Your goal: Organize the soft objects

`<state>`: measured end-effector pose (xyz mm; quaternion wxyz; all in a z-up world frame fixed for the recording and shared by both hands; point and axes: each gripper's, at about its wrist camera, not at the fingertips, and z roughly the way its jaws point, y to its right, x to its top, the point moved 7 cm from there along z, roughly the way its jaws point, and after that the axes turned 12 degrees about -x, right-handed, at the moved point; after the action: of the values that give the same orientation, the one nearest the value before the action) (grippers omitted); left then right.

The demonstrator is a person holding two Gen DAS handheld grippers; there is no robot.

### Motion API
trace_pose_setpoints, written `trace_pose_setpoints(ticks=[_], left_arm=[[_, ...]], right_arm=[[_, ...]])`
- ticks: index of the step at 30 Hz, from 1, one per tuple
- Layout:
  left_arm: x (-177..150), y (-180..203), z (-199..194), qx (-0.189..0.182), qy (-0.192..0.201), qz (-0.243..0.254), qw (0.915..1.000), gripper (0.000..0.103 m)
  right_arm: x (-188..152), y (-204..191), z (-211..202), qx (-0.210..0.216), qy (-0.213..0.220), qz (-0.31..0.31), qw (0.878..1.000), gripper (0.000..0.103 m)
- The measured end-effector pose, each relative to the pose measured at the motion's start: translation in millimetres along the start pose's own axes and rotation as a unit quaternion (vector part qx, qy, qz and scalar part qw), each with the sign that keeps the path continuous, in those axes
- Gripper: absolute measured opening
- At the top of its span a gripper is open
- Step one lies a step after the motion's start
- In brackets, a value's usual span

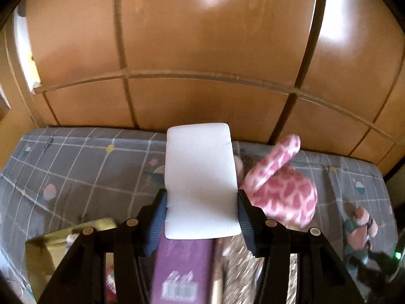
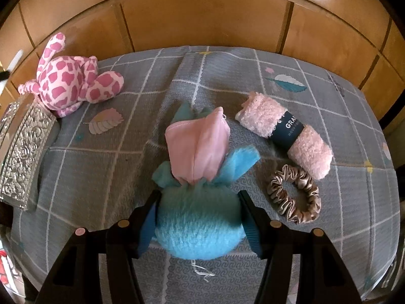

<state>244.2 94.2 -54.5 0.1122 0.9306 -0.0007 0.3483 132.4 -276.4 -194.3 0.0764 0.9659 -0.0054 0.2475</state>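
Blue fur fills the right claw (image 2: 200, 217): its pads stand about half open and press both flanks of a blue plush toy (image 2: 200, 225) with a pink cloth part ahead of the fingertips. The toy rests on the grey checked bed (image 2: 101, 177), or just above it; which, cannot be told.

In the left wrist view, the left claw (image 1: 201, 211) is likewise about half open and clamped on a white foam block (image 1: 200, 177), held clear above the bed. The blur there suggests the block is in transit.

Step in hand, as judged: both claws are loaded, and each item awaits its place among the others. The next move calls for a level carry and a clean release beside like items, without crushing either.

Differences between views: only the right wrist view shows the pink fluffy roll (image 2: 284, 135) with its dark band and the brown scrunchie (image 2: 293, 193), both just right of the right claw, and the silver embossed box (image 2: 22, 157) far left. Only the left wrist view shows a purple box (image 1: 182, 271) and a gold box (image 1: 48, 248) beneath the left claw. The pink spotted plush (image 2: 73, 83) appears in both, ahead and right of the left claw.
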Motion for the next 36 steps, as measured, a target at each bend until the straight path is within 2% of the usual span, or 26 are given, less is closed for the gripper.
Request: trace_pose_setpoints(ticks=[7,13,18,20,24,28,34,36], left_arm=[[-53.8,-19.4,-45.3,-0.029,0.019,-0.008,0.9994,0.053],[-114.5,-42.6,-88.1,-0.05,0.033,-0.046,0.9971,0.053],[-170.0,-83.9,-118.4,-0.03,0.036,-0.104,0.9934,0.054],[-188.7,-109.1,-132.6,-0.017,0.043,-0.141,0.9889,0.054],[-204.0,-159.9,-148.1,0.023,0.056,-0.191,0.9798,0.054],[-202.7,-209.8,-154.2,0.058,0.067,-0.234,0.9683,0.054],[-190.5,-258.3,-133.7,0.078,0.048,-0.262,0.9606,0.056],[-188.6,-271.1,-124.5,0.088,0.04,-0.264,0.9598,0.061]], right_arm=[[-2.2,-6.0,-1.0,-0.015,0.005,-0.022,1.0,0.061],[-4.2,-11.3,-2.3,-0.032,0.011,-0.044,0.998,0.061],[-6.1,-16.0,-2.0,-0.048,0.017,-0.064,0.997,0.061],[-7.5,-18.3,-2.2,-0.054,0.019,-0.072,0.996,0.061],[-8.9,-21.0,-3.0,-0.064,0.024,-0.082,0.994,0.061],[-9.2,-21.1,-2.7,-0.067,0.025,-0.083,0.994,0.061],[-8.8,-21.5,-2.2,-0.068,0.026,-0.084,0.994,0.061],[-8.8,-21.7,-2.1,-0.069,0.027,-0.085,0.994,0.061]])
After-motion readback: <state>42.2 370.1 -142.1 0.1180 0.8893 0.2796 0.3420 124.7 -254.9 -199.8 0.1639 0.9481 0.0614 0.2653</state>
